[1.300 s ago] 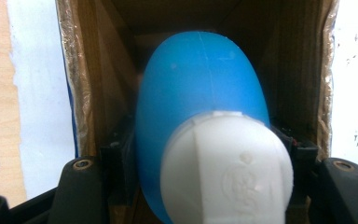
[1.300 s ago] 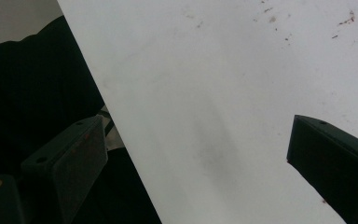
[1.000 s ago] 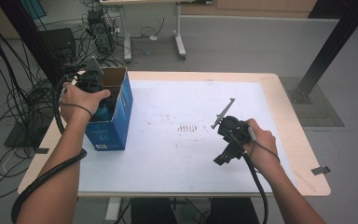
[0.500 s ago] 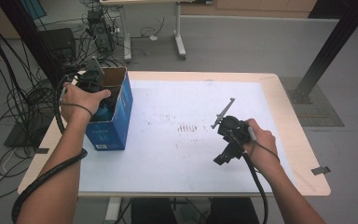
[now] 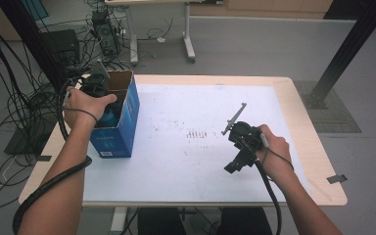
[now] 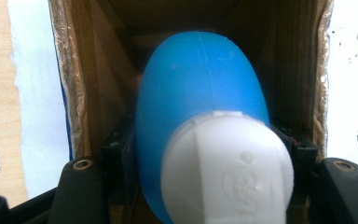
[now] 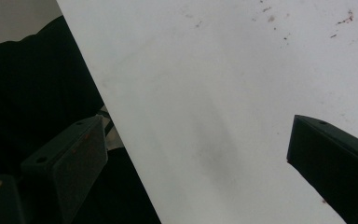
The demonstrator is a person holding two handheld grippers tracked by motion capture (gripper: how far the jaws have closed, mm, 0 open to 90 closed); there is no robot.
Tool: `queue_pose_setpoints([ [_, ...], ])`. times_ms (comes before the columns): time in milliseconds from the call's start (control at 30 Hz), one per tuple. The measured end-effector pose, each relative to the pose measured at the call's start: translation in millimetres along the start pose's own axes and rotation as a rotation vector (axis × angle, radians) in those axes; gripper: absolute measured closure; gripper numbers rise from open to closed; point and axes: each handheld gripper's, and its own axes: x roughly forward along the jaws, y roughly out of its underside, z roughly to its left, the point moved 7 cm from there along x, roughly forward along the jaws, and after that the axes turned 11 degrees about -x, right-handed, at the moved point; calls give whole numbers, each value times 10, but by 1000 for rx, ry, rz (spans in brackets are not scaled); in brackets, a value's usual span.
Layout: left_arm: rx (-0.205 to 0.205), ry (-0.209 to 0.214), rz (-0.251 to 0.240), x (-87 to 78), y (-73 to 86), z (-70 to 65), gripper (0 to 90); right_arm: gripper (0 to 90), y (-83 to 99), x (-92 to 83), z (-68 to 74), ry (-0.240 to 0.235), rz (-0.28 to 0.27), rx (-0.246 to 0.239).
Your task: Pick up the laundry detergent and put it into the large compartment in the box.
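A blue bottle (image 6: 200,107) was gripped by the left tongs (image 6: 200,158) inside the cardboard box (image 5: 122,115); the right tongs (image 7: 196,154) were held released; a straight lift appeared needed next.

The left gripper (image 5: 108,105) points down, its jaws clamped. The right gripper (image 5: 235,164) hangs low, jaws wide apart.
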Motion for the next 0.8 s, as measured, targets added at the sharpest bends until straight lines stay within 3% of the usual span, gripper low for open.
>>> queue_pose_setpoints([
  [800, 7, 5, -5, -2, 9, 9, 376, 46, -5, -2, -5, 1, -5, -2],
])
